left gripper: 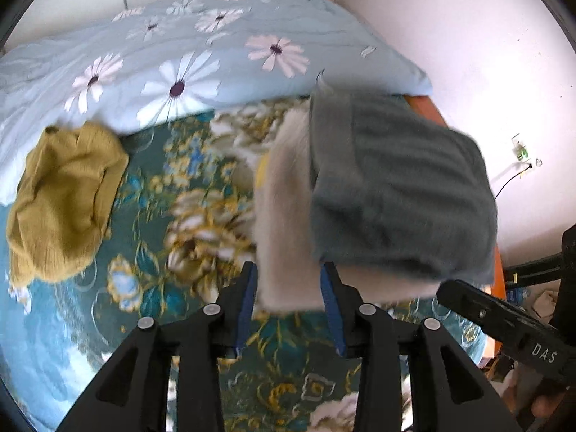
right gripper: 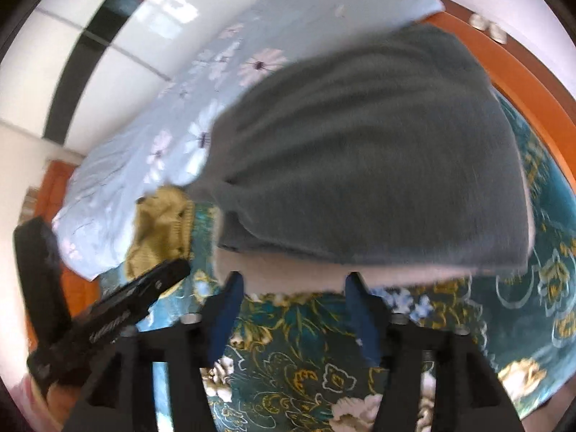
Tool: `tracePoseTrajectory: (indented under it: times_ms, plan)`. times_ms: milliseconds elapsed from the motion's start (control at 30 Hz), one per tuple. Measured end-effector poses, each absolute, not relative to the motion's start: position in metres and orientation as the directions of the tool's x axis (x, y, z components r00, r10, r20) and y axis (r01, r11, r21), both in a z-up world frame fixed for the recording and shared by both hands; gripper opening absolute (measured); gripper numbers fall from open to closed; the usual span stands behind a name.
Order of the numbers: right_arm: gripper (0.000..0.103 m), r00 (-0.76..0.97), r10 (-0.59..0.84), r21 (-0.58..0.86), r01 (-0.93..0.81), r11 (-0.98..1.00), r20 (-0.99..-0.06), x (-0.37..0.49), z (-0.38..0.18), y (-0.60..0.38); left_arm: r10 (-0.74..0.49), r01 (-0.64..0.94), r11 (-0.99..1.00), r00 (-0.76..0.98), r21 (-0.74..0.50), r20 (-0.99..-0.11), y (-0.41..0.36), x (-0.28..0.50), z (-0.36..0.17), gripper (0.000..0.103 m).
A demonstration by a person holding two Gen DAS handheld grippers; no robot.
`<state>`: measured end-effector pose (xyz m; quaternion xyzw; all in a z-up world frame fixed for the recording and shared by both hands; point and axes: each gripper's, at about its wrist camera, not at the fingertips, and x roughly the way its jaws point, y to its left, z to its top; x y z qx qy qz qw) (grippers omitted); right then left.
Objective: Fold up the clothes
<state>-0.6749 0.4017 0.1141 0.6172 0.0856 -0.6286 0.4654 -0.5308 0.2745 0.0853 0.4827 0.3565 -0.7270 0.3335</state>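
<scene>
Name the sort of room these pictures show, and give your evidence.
Most likely a bedroom: a daisy-print quilt lies on a floral teal bedspread, with an orange wooden bed frame at the edge and clothes laid out for folding.

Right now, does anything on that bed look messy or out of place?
Yes. A yellow garment lies crumpled in a heap beside the flowered quilt, unfolded. By contrast, the grey garment sits folded on the patterned bedspread. Nothing looks spilled or damaged.

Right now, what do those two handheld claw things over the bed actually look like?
Both are black plastic. The left gripper and right gripper each have two angular fingers lined with blue pads, plus round silver pivot pins. One body bears white letters "DAS".
</scene>
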Motion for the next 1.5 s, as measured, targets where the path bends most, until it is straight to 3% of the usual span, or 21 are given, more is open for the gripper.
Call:
tracePoseTrajectory:
  times_ms: [433, 567, 800, 867, 1033, 1267, 1500]
  plan:
    - [0.066, 0.079, -0.468, 0.353, 0.768, -0.534, -0.880, -0.650, 0.125, 0.408, -0.086, 0.800, -0.565, -0.301, -0.202, -0.950, 0.283, -0.527, 0.079, 0.039]
    - [0.066, 0.042, -0.467, 0.312, 0.795, -0.519, -0.883, -0.646, 0.127, 0.405, -0.095, 0.792, -0.576, -0.309, -0.201, -0.946, 0.280, -0.530, 0.079, 0.049]
    - [0.066, -0.012, -0.419, 0.234, 0.815, -0.531, -0.908, -0.637, 0.113, 0.400, -0.104, 0.788, -0.590, -0.290, -0.176, -0.951, 0.274, -0.529, 0.070, 0.052]
    - [0.066, -0.028, -0.406, 0.209, 0.823, -0.528, -0.913, -0.635, 0.110, 0.398, -0.120, 0.776, -0.610, -0.289, -0.159, -0.950, 0.277, -0.530, 0.069, 0.061]
    - [0.080, -0.057, -0.384, 0.171, 0.828, -0.534, -0.921, -0.635, 0.105, 0.393, -0.130, 0.746, -0.651, -0.289, -0.138, -0.949, 0.280, -0.533, 0.066, 0.073]
    - [0.103, -0.090, -0.363, 0.136, 0.823, -0.551, -0.927, -0.640, 0.103, 0.395, -0.139, 0.768, -0.626, -0.280, -0.134, -0.950, 0.273, -0.533, 0.065, 0.074]
    - [0.103, -0.115, -0.358, 0.113, 0.822, -0.558, -0.927, -0.645, 0.101, 0.393, -0.112, 0.798, -0.581, -0.273, -0.160, -0.956, 0.266, -0.528, 0.062, 0.083]
